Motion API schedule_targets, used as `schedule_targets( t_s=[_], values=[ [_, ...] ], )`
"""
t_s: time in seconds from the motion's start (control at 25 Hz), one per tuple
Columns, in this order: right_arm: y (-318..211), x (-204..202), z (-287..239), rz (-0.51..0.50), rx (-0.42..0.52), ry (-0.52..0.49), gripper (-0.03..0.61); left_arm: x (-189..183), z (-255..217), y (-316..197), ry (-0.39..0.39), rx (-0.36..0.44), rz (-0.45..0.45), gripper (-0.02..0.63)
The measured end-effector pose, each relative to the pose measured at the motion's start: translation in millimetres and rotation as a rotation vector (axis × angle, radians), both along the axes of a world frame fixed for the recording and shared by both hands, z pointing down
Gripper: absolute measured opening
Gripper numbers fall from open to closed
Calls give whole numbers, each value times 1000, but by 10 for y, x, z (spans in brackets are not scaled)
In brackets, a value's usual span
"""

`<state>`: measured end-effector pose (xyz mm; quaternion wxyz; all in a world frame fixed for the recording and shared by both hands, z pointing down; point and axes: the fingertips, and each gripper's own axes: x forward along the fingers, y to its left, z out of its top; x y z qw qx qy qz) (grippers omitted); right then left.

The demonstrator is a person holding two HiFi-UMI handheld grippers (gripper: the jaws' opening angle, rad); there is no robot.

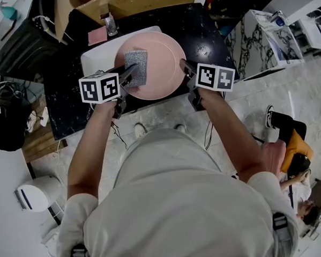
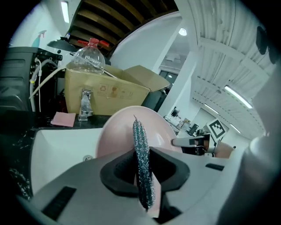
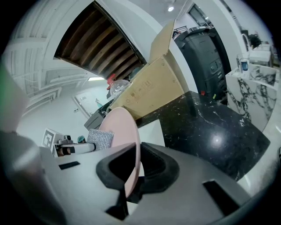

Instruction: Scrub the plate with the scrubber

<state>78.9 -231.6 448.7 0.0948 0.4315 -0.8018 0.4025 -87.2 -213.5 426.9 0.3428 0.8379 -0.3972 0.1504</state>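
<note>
A round pink plate [image 1: 157, 58] is held up over the white sink [image 1: 95, 59]. My right gripper [image 1: 187, 70] is shut on the plate's right rim; in the right gripper view the plate [image 3: 123, 136] stands edge-on between the jaws. My left gripper [image 1: 130, 76] is shut on a silver sparkly scrubber [image 1: 137, 67], which lies flat against the plate's left part. In the left gripper view the scrubber [image 2: 142, 162] shows edge-on between the jaws, with the plate [image 2: 127, 132] behind it. The right gripper view shows the scrubber [image 3: 101, 137] at the plate's left side.
A black marble counter [image 1: 209, 31] surrounds the sink. A faucet [image 1: 110, 25] and a pink cloth [image 1: 97, 35] sit at the sink's back edge, a cardboard box [image 1: 143, 1] behind them. A clear bottle [image 2: 89, 57] lies on the box.
</note>
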Motion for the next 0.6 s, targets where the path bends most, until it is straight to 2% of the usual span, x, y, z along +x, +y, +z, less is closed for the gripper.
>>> schedule_targets(
  t_s=[0.2, 0.32, 0.44, 0.6],
  values=[
    [-1, 53, 35, 9, -5, 2, 25, -291, 7, -1, -41, 3, -49, 72],
    [-8, 79, 49, 17, -5, 2, 25, -296, -35, 3, -29, 11, -59, 72],
    [-23, 72, 40, 21, -5, -1, 25, -105, -139, 40, 4, 26, -32, 72],
    [-28, 28, 8, 18, -1, -6, 23, 375, -180, 147, 62, 22, 46, 72]
  ],
)
